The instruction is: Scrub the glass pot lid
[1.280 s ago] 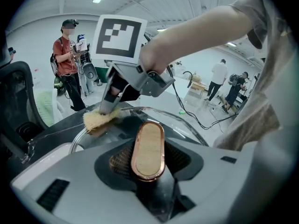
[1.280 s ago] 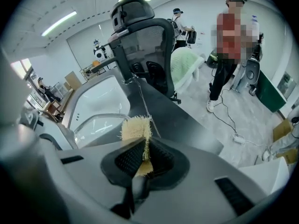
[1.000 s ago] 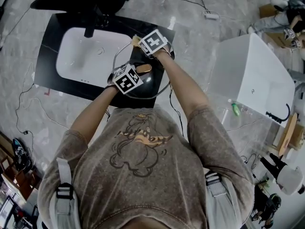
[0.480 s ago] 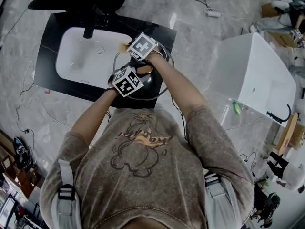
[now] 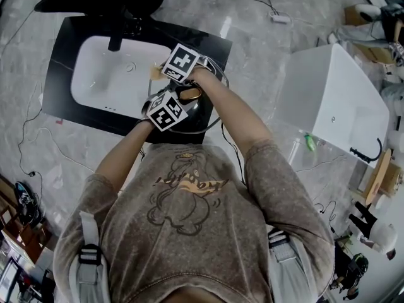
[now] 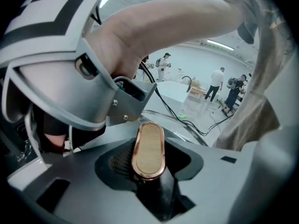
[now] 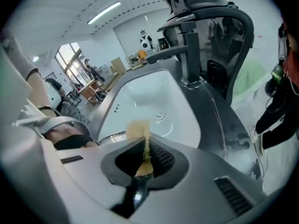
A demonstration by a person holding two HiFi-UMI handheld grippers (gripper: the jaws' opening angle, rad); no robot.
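The glass pot lid is held tilted over the black counter, just right of the sink. Its oval wooden knob with a copper rim sits between the jaws of my left gripper, which is shut on it; in the head view that gripper is at the lid's near left. My right gripper is shut on a thin tan scouring pad whose frayed end sticks out ahead. In the head view the right gripper is at the lid's far left edge, with the pad over the basin's rim.
A white sink basin is set in a black counter, with a black faucet at its far side. A white box-like unit stands to the right. Cables trail on the grey floor.
My right gripper has slid leftward along the lid's far edge toward the basin, carrying the pad. The left gripper and the lid have barely moved.
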